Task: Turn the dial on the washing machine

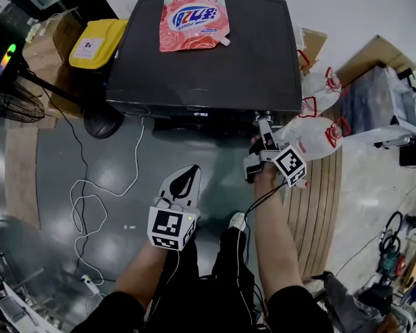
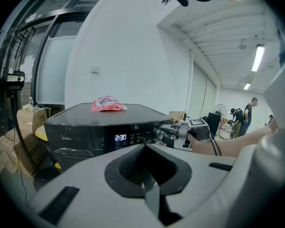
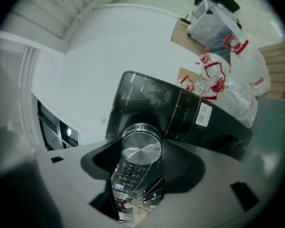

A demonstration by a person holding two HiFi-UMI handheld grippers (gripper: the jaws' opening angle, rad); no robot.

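The black washing machine (image 1: 208, 61) stands ahead of me, with a pink detergent pouch (image 1: 194, 18) lying on its lid. My right gripper (image 1: 264, 125) reaches to the front panel's right end. There it is shut on the round silver dial (image 3: 141, 146), whose metal face fills the space between the jaws in the right gripper view. The left gripper view shows the dial (image 2: 160, 133) at the panel's right end, beside the lit display (image 2: 120, 137). My left gripper (image 1: 192, 170) hangs low in front of the machine, apart from it, shut on nothing.
A yellow bin (image 1: 96, 41) and cardboard boxes stand left of the machine, with a fan (image 1: 13, 104) further left. A white cable (image 1: 82, 203) loops over the floor. White plastic bags (image 1: 322, 134) and a wooden pallet (image 1: 319, 207) lie to the right. People (image 2: 247, 115) stand far off.
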